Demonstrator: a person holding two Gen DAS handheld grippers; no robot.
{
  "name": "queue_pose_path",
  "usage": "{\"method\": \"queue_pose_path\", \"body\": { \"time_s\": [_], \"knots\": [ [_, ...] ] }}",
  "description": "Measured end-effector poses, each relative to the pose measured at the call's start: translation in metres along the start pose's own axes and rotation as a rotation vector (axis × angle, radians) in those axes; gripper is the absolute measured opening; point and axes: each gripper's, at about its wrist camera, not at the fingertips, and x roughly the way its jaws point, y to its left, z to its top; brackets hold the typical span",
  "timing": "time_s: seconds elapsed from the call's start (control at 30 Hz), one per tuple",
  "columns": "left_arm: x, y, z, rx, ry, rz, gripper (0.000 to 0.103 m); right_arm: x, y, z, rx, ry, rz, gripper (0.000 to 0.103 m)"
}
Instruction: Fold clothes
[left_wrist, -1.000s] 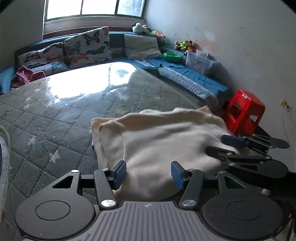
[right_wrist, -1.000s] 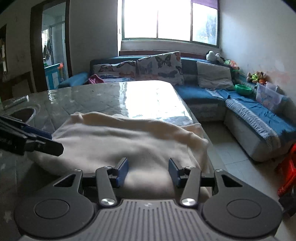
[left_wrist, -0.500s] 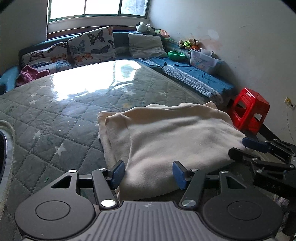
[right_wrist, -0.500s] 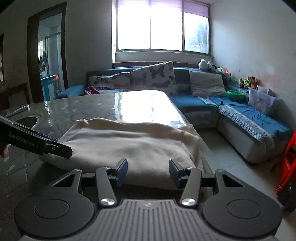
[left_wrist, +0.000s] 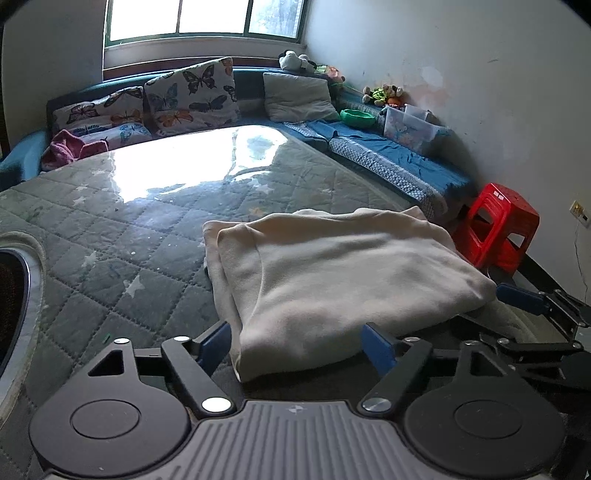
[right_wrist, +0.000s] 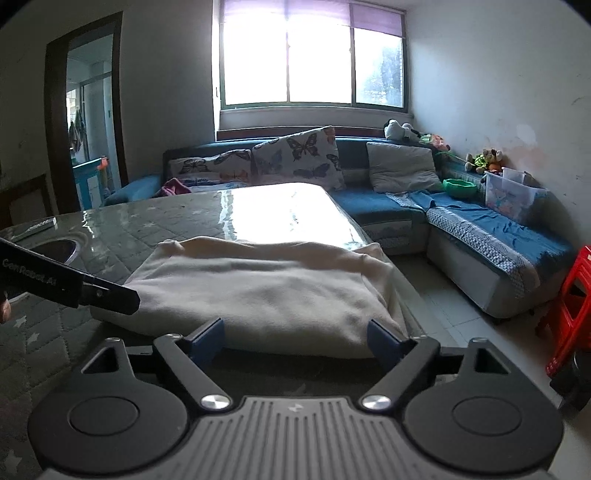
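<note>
A folded cream garment lies flat near the right edge of the quilted grey-green table. My left gripper sits at the garment's near corner. Its jaws are opening, and the corner lies between the blue pads without being pressed. My right gripper shows at the garment's right edge in the left wrist view. In the right wrist view the garment lies just beyond my right gripper. Its jaws are opening too, and the pads flank the cloth's edge without gripping it. One of my left gripper's fingers reaches in from the left.
A red plastic stool stands on the floor right of the table. A blue corner sofa with butterfly cushions, a green bowl and a clear box runs along the back and right. A round metal rim is set in the table's left side.
Both grippers' jaws have spread much wider. In the left wrist view the right gripper has drawn back off the garment to its right edge. The garment now lies flat.
</note>
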Motion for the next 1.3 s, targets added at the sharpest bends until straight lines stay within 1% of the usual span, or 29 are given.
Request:
{"method": "queue_pose_path", "body": {
  "time_s": [0.03,0.1,0.17,0.27,0.4,0.57,0.73,1.07,1.3],
  "knots": [
    [-0.002,-0.001,-0.001,0.000,-0.003,0.002,0.089,-0.002,0.001,0.000,0.002,0.000,-0.003,0.093],
    [-0.007,-0.001,-0.004,0.006,-0.013,0.001,0.090,-0.005,0.003,-0.001,0.004,-0.004,-0.009,0.097],
    [-0.010,-0.001,-0.006,0.006,-0.018,0.003,0.095,-0.008,0.007,-0.002,0.004,-0.010,-0.021,0.103],
    [-0.016,0.000,-0.010,0.005,-0.027,0.002,0.099,-0.014,0.012,-0.003,-0.002,-0.020,-0.037,0.103],
    [-0.021,0.003,-0.014,0.000,-0.035,0.004,0.103,-0.016,0.016,-0.003,0.007,-0.005,-0.043,0.103],
    [-0.027,0.008,-0.021,-0.020,-0.032,0.005,0.103,-0.017,0.019,-0.005,0.024,0.009,-0.062,0.103],
    [-0.031,0.010,-0.029,-0.026,-0.021,0.012,0.103,-0.020,0.019,-0.008,0.077,0.020,-0.056,0.103],
    [-0.033,0.011,-0.040,-0.034,-0.003,0.036,0.103,-0.026,0.025,-0.010,0.100,0.039,-0.068,0.103],
    [-0.035,0.010,-0.045,-0.040,0.014,0.037,0.103,-0.027,0.031,-0.012,0.097,0.040,-0.073,0.103]
  ]
}}
